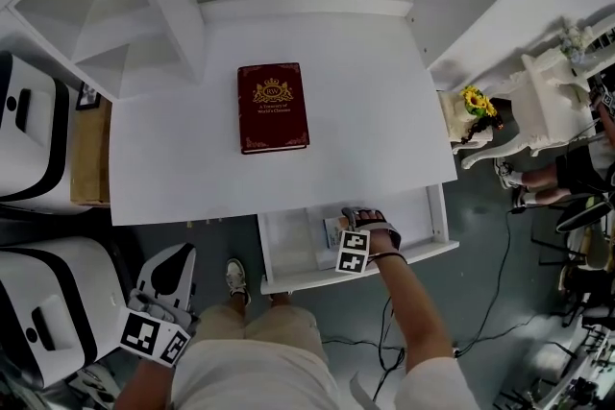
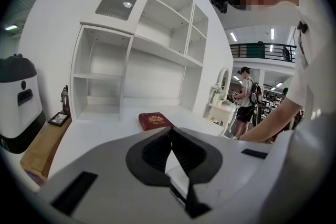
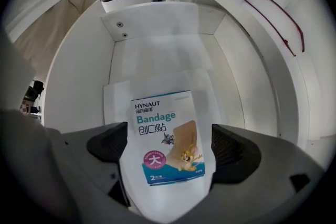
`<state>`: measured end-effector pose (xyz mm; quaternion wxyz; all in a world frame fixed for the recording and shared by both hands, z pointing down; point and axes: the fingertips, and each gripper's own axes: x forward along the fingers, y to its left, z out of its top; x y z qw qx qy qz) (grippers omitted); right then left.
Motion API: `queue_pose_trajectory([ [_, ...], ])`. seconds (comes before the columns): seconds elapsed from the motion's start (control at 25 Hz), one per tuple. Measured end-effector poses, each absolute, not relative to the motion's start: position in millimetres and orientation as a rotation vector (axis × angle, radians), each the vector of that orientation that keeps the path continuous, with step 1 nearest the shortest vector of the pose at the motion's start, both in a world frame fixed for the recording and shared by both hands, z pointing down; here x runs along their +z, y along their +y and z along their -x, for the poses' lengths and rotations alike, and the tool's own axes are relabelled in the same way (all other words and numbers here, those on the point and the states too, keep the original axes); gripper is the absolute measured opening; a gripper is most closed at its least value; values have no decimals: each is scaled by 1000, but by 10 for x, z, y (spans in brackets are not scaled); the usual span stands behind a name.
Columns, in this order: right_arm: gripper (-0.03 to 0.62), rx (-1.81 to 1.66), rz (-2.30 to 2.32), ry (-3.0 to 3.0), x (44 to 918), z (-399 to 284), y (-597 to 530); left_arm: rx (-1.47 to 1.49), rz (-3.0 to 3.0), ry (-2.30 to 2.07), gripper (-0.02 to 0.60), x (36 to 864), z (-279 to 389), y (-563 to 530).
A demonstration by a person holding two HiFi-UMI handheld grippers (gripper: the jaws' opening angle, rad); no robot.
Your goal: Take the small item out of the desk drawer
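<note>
Bandage packet (image 3: 167, 139) is lying in the open drawer (image 3: 79, 76) between the wide jaws of the right tool (image 3: 170, 152) (not pinching yet); the grasp step is starting, calling for closing, then lifting.

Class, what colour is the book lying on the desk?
The book is dark red with gold print; the head view shows it best.
</note>
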<state>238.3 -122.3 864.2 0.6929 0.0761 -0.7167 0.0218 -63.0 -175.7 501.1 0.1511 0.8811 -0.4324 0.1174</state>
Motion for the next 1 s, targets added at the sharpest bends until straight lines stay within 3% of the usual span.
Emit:
queue_pose_trajectory([
  [1.0,492,150,-72,-1506,8868,-2423,-1220,359,-2481,-1294,15,5104,1051,-1786],
])
